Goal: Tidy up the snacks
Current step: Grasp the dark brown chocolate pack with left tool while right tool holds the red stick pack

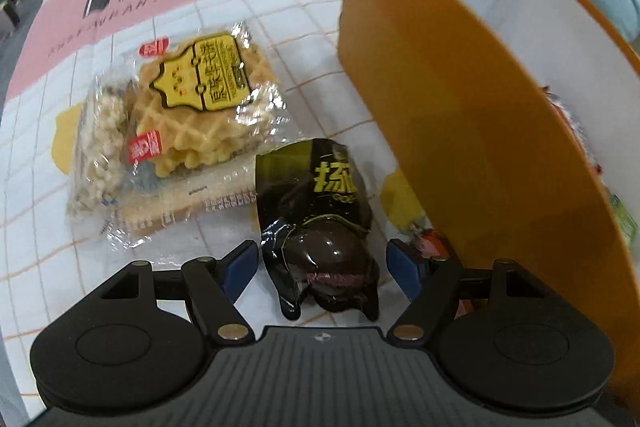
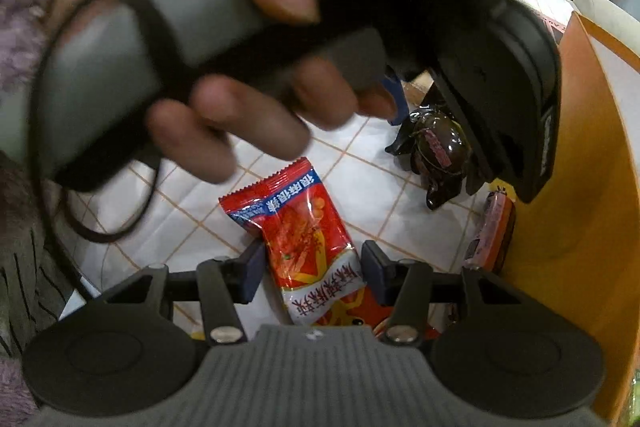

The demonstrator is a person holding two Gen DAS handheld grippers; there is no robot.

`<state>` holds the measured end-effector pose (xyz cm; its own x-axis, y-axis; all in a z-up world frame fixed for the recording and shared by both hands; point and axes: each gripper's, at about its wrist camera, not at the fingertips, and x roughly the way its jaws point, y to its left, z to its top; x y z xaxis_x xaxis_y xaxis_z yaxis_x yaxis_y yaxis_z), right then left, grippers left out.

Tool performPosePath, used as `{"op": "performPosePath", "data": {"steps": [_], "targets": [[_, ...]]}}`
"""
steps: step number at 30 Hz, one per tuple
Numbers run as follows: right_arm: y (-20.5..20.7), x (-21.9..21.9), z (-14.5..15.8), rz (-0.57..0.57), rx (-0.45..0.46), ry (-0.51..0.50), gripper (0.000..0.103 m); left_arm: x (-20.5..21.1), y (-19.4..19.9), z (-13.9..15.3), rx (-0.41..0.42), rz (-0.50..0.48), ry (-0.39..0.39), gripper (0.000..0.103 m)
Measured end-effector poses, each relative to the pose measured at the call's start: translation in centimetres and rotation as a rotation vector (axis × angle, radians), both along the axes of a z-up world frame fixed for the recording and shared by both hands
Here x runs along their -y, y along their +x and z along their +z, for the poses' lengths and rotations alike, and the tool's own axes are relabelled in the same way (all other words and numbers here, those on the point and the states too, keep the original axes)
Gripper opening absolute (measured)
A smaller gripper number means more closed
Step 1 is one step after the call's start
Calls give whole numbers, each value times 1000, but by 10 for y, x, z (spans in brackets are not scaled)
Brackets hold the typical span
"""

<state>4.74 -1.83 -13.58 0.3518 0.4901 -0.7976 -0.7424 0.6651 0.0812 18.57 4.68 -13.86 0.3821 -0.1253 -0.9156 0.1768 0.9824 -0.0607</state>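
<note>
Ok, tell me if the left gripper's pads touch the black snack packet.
Apart. The left wrist view shows tablecloth between each blue pad and the black snack packet.

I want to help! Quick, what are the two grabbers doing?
Left gripper: open, dark snack packet between its fingers, not squeezed.
Right gripper: open around red snack packet, not squeezed.

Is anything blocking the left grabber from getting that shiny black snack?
Nothing visible does. The left gripper has open jaws on either side of the black snack packet, with only bare tablecloth beside it. The waffle packet lies off to the side.
</note>
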Motion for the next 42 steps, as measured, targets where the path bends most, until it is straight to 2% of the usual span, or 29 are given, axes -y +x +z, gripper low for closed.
{"op": "performPosePath", "data": {"steps": [2, 3, 12, 15, 21, 23, 25, 30, 32, 34, 37, 39, 42], "targets": [[1, 0, 0, 4, 1, 3, 52, 0, 0, 2, 22, 8, -8, 77], [0, 1, 0, 5, 1, 5, 52, 0, -1, 3, 34, 11, 1, 66], [2, 4, -1, 16, 8, 5, 51, -12, -11, 9, 42, 34, -18, 64], [0, 4, 0, 16, 17, 0, 48, -19, -24, 19, 65, 40, -22, 64], [-1, 2, 1, -5, 18, -5, 45, -44, -52, 43, 105, 99, -84, 62], [0, 3, 2, -11, 13, -1, 43, -54, -62, 50, 121, 113, -119, 57], [2, 4, 2, -11, 13, 4, 42, -62, -69, 56, 126, 124, -150, 43], [-2, 6, 4, -24, 26, -3, 42, -78, -76, 52, 96, 188, -116, 37], [-3, 7, 4, -28, 30, -5, 42, -81, -77, 49, 82, 188, -107, 38], [0, 7, 2, -32, 29, -5, 42, -82, -79, 48, 71, 185, -94, 60], [0, 3, -2, -38, 26, -3, 42, -78, -81, 51, 113, 129, -78, 83], [-1, 4, 0, -43, 21, 3, 42, -67, -79, 51, 141, 62, -29, 85], [-2, 4, 0, -43, 25, 3, 42, -54, -74, 47, 177, 45, 50, 85]]}}
